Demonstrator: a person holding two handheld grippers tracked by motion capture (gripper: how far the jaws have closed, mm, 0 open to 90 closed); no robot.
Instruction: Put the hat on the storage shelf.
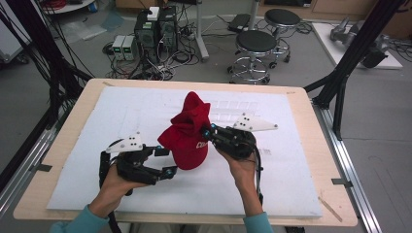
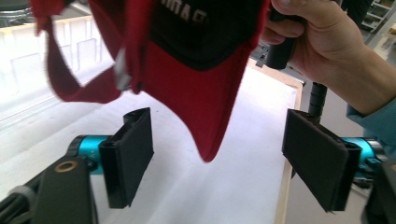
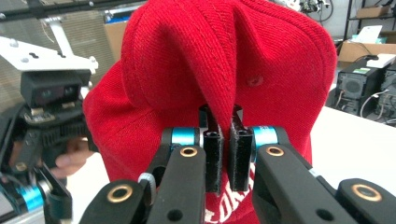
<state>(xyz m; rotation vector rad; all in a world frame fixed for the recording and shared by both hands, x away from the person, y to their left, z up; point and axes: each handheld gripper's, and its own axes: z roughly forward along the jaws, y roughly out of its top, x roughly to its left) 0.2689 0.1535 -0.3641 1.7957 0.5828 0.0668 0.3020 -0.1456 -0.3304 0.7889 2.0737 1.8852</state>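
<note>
- My right gripper [image 1: 210,132] is clamped on a fold of the red baseball cap [image 1: 188,133]; in the right gripper view my two black jaws stand almost together with a pinch of the red knit crown [image 3: 219,70] squeezed between them.
- The cap hangs from that grip above the white foam mat [image 1: 272,179], near the middle of the table [image 1: 77,104], with its crown bunched upward and its brim end pointing down.
- White lettering shows on the cap's front, partly covered by my right gripper, so I cannot read it whole.
- My left gripper [image 1: 163,162] sits low at the cap's left side, just beside its lower edge.
- In the left gripper view my jaws stand wide apart, and the tip of the red brim [image 2: 205,116] hangs down between them without either pad [image 2: 133,149] pressing on it.
- The cap's red back strap [image 2: 70,86] loops down at the upper left of that view, clear of my left pad.
- My right hand [image 2: 327,44] shows in that view, wrapped round the right gripper's handle.
- Beyond the table stand two black stools [image 1: 256,46] and computer towers [image 1: 155,29] on the floor.
</note>
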